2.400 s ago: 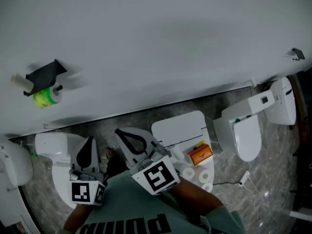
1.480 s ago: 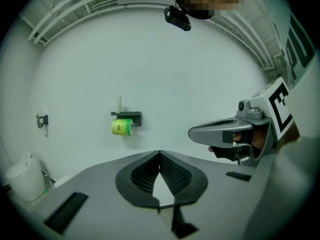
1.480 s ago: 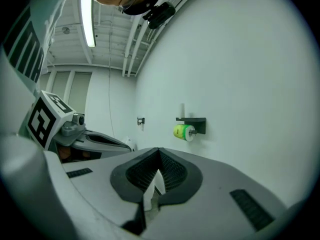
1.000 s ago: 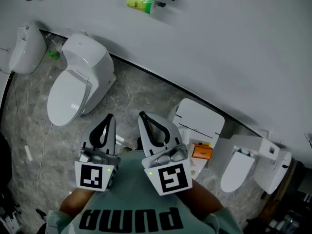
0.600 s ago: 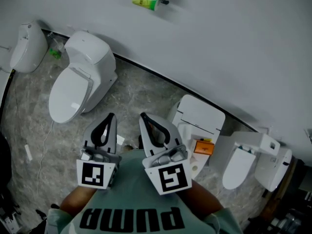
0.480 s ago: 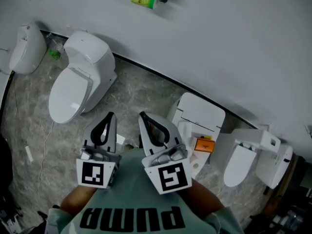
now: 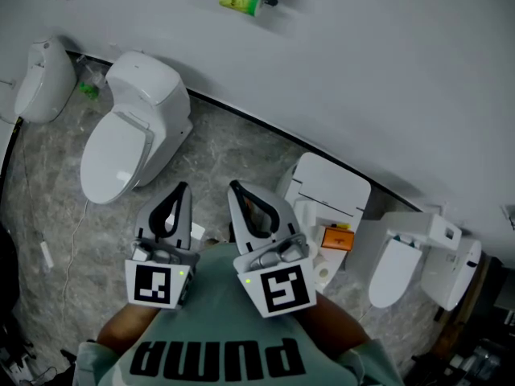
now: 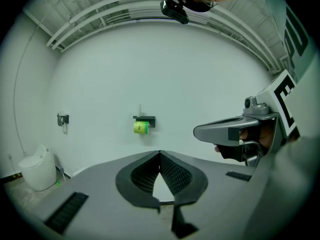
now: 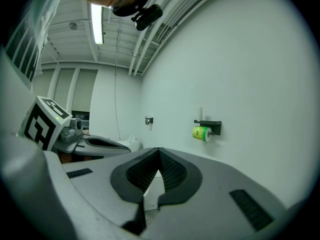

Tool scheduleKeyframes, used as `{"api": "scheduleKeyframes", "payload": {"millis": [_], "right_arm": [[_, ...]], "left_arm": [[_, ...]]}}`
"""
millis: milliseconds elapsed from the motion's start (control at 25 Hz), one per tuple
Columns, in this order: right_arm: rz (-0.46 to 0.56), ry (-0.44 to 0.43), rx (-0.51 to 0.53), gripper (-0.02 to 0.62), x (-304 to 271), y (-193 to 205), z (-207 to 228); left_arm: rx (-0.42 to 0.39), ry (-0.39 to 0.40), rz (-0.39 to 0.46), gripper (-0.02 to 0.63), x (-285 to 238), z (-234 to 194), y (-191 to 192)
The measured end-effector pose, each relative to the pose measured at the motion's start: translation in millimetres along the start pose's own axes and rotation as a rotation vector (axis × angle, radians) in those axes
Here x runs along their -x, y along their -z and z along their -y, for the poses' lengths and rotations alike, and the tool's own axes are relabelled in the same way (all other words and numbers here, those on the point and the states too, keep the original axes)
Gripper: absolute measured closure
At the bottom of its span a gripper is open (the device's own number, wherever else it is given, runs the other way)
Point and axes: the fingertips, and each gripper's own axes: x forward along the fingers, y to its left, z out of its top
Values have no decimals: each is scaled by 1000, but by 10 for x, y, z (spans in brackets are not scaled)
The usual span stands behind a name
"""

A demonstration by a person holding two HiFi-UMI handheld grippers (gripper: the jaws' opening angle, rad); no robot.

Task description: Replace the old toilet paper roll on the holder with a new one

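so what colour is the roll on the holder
The roll is yellow-green, on a black holder; clearest in the right gripper view.

Holding left hand-held gripper (image 7: 182,189) and right hand-held gripper (image 7: 234,187) side by side, near level, jaws together on nothing.

Before us a plain pale grey wall (image 7: 386,71), beneath us a grey marbled stone floor (image 7: 221,155), white ceramic toilets (image 7: 125,147) along the wall, overhead a lit ceiling tube lamp (image 9: 97,25).
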Motion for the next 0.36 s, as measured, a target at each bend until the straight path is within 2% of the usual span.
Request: {"api": "scheduleKeyframes", "payload": {"millis": [360], "right_arm": [[0, -14, 5, 592, -64, -22, -20]], "left_arm": [[8, -16, 7, 603, -3, -63, -26]]}}
